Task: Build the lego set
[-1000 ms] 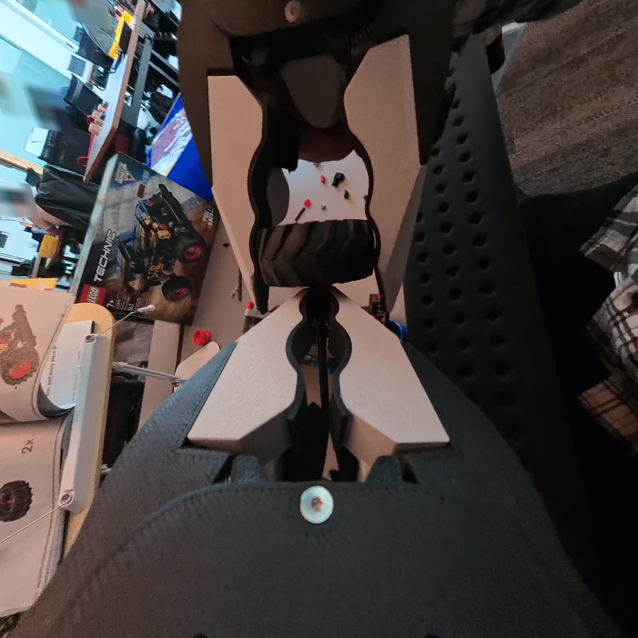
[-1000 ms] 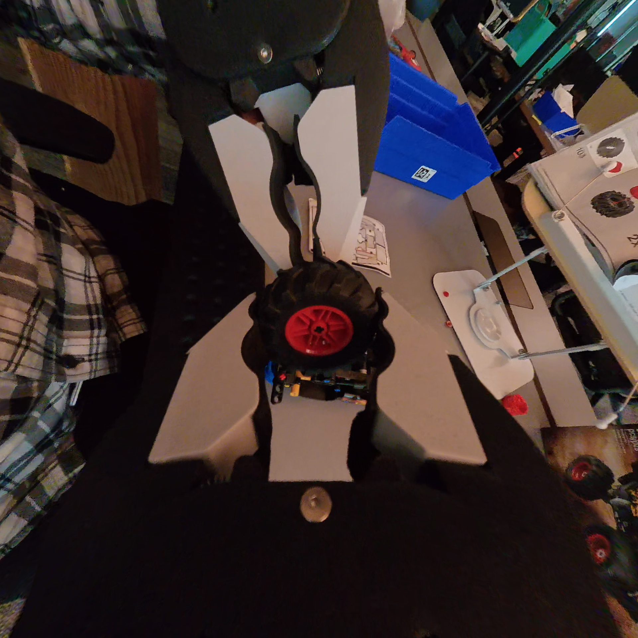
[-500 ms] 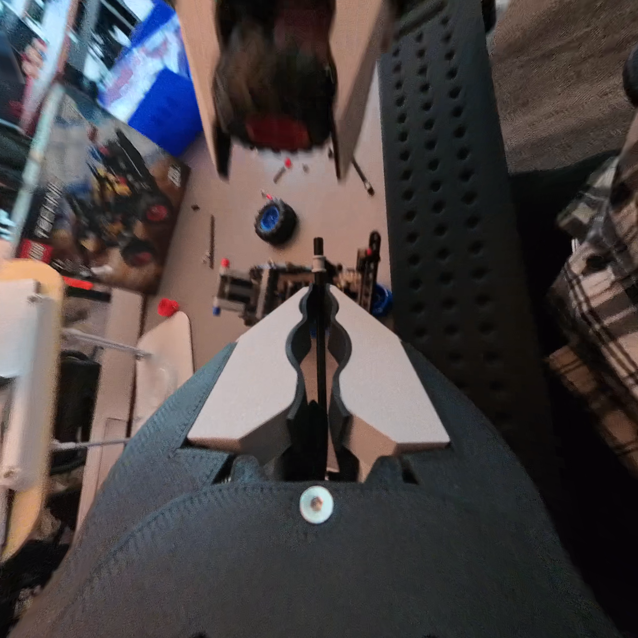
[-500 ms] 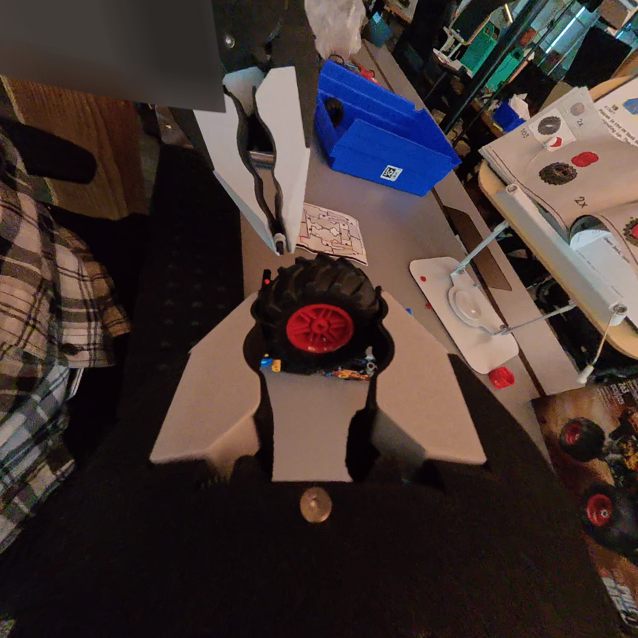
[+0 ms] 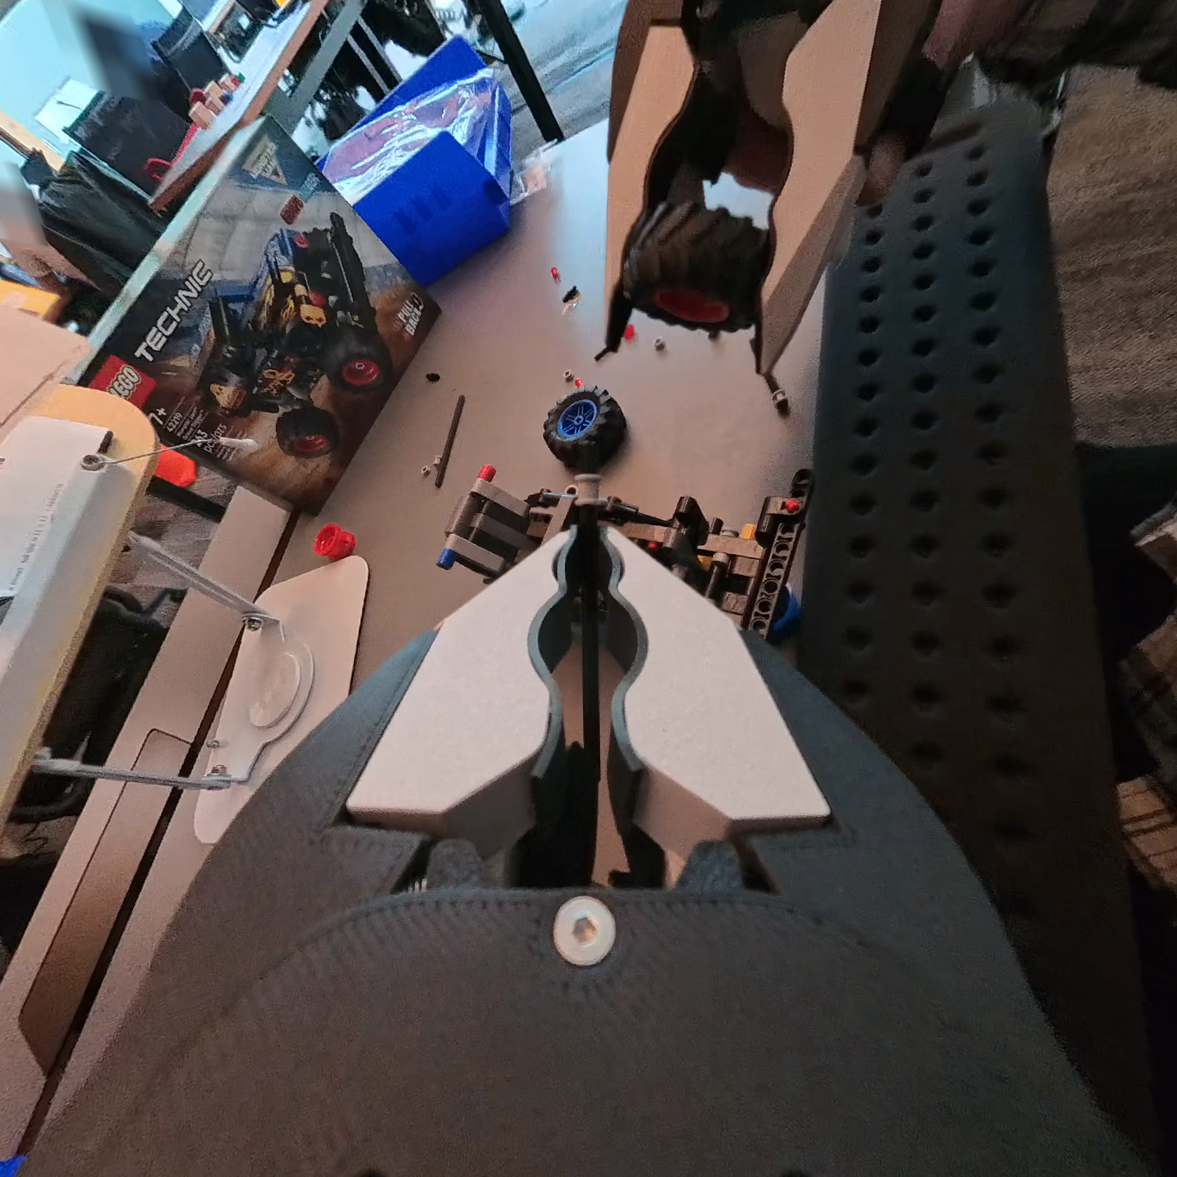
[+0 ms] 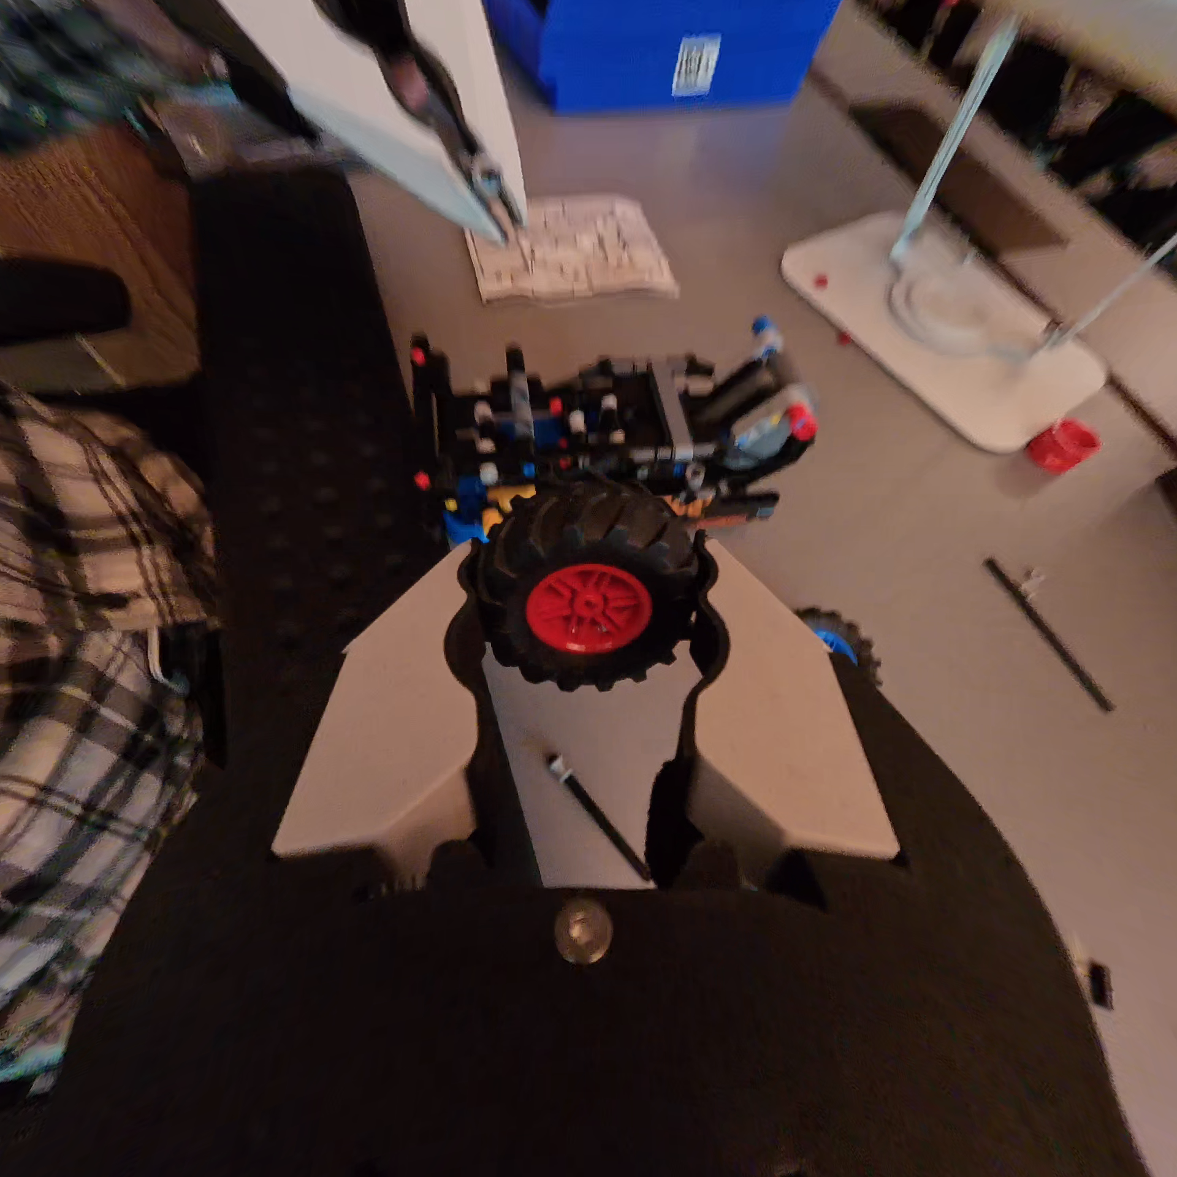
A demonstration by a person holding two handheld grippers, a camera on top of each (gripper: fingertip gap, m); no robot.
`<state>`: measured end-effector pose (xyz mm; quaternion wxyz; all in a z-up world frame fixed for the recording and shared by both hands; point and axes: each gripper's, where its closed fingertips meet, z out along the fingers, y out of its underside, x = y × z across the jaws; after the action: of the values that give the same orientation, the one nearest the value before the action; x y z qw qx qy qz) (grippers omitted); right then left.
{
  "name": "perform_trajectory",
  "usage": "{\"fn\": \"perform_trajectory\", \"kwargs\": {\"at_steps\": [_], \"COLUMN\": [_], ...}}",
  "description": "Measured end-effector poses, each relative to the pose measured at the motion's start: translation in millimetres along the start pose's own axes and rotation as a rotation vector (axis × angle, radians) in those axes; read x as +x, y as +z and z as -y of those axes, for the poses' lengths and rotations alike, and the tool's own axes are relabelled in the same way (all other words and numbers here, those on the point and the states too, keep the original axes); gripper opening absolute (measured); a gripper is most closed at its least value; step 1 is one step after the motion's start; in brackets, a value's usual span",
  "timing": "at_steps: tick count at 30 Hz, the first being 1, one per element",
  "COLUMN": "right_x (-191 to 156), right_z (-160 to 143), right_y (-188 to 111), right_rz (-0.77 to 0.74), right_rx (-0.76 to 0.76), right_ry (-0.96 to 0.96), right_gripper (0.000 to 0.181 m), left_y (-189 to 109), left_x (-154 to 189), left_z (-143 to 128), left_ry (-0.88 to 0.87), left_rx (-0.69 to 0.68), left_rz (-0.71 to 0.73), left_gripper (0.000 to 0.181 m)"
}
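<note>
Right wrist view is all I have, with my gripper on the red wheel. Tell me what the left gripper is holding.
Observer: The left gripper is shut on a thin black axle that runs along its fingers, with a grey bush on the tip.
Operator: Describe what lies beyond the blue wheel.
Observer: Past the blue wheel, a few tiny red and black loose pieces are scattered on the table.
Operator: Report what sits on the far side of the loose axle.
Observer: Beyond the loose axle is the set's box.
</note>
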<state>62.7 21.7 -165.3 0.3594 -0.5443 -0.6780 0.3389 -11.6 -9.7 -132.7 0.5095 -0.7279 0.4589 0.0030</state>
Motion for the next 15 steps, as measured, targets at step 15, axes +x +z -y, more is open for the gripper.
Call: {"fn": "perform_trajectory", "kwargs": {"at_steps": [15], "right_x": [3.5], "right_z": [-33.0], "right_y": [28.3], "right_rz": [0.099], "right_rx": [-0.181], "right_ry": [0.068], "right_gripper": [0.06], "left_y": [39.4], "left_x": [-13.3], "left_z": [6.8], "left_ry": [0.22], "left_rx": [-0.107], "left_rz": [0.042], "left_gripper": [0.003]}}
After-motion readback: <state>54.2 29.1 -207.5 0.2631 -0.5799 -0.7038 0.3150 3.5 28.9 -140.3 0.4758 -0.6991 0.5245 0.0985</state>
